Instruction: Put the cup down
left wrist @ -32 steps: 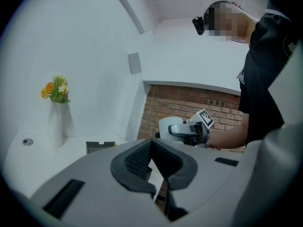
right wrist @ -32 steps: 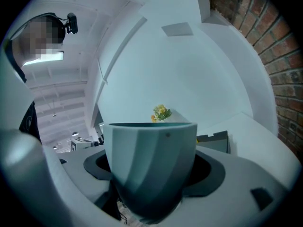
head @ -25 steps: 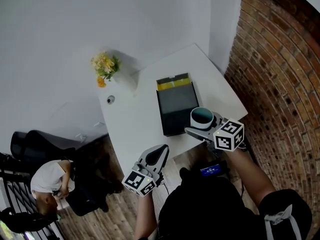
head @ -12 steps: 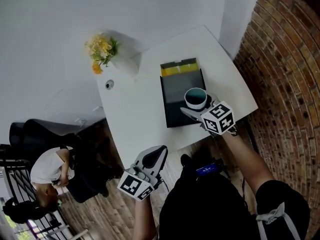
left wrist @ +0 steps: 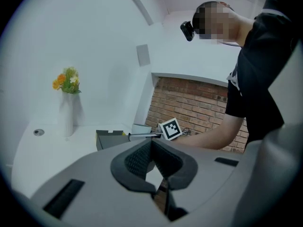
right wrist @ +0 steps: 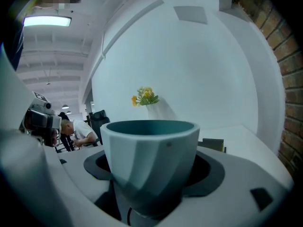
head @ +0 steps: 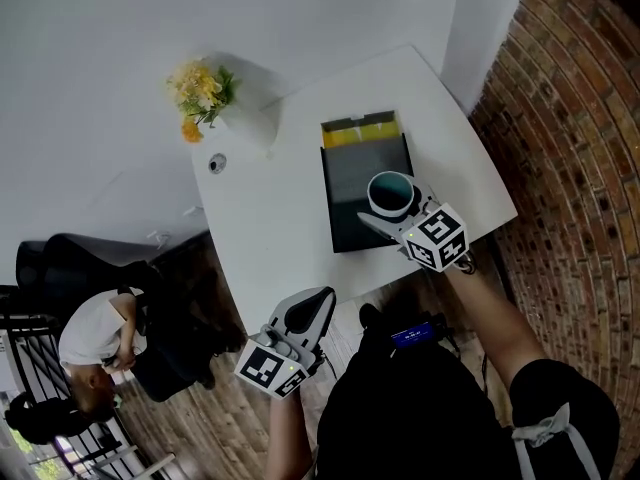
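While the cup (head: pixel 391 196) stood upright between the jaws of the right gripper (head: pixel 398 214), it hung over the near right part of a dark tray (head: pixel 348 208) on the white counter (head: pixel 270 230). From the head view I could not tell whether its bottom already touched the tray or was a little above it. In the right gripper view the jaws pressed on the lower wall of the cup (right wrist: pixel 149 160) from both sides, and its mouth was open upward. The way down was therefore straight below the gripper, and the coming move seemed to need only a lowering and then a loosening of the jaws. The cup showed a teal inside, and I saw nothing in it. The tray looked bare on its dark floor, with a yellow strip (head: pixel 360 128) at its far end. The left gripper (head: pixel 309 314) was well apart, off the near edge of the counter, with its jaws pressed together on nothing. Farther away, a vase with flowers (head: pixel 203 96) stood at the far left corner of the counter.
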A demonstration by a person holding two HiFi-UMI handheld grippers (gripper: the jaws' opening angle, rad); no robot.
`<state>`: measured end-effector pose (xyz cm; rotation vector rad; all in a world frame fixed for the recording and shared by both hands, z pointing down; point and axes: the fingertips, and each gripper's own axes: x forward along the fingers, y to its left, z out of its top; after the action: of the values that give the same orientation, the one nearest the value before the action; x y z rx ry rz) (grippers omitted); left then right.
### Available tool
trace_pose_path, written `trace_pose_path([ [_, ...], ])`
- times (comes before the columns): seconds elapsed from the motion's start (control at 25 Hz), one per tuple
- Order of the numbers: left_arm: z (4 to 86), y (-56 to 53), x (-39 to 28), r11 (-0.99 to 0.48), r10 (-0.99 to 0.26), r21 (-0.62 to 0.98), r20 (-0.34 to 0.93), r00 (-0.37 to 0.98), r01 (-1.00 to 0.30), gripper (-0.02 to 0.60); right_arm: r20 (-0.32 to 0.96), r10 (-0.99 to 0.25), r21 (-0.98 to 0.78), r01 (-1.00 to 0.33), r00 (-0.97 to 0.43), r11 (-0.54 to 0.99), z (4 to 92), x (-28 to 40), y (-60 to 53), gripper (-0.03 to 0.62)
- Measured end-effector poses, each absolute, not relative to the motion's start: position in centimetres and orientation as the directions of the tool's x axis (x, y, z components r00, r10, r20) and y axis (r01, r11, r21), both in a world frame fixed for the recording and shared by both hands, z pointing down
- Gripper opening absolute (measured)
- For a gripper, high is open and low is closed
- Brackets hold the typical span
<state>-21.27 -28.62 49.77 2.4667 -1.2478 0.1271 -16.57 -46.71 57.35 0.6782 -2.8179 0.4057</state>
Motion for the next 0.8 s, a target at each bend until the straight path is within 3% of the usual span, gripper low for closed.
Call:
trace_pose_path([
  [0.32, 49.7, -28.7, -20.5, -0.552, -0.748, 0.285, 0.245, 0.616, -0.784, 0.008, 0.366, -0.365, 0.007, -0.389, -0.856, 0.921, 58.5, -15.4, -44.1, 0.399],
  [0.8, 49.6, -28.4, -19.7, -0.557, -0.748, 0.282, 0.237, 0.619, -0.781, 0.008, 0.388, -0.371, 0.025, -0.392, -0.844, 0.919, 58.9, -14.9, -44.1, 0.399],
])
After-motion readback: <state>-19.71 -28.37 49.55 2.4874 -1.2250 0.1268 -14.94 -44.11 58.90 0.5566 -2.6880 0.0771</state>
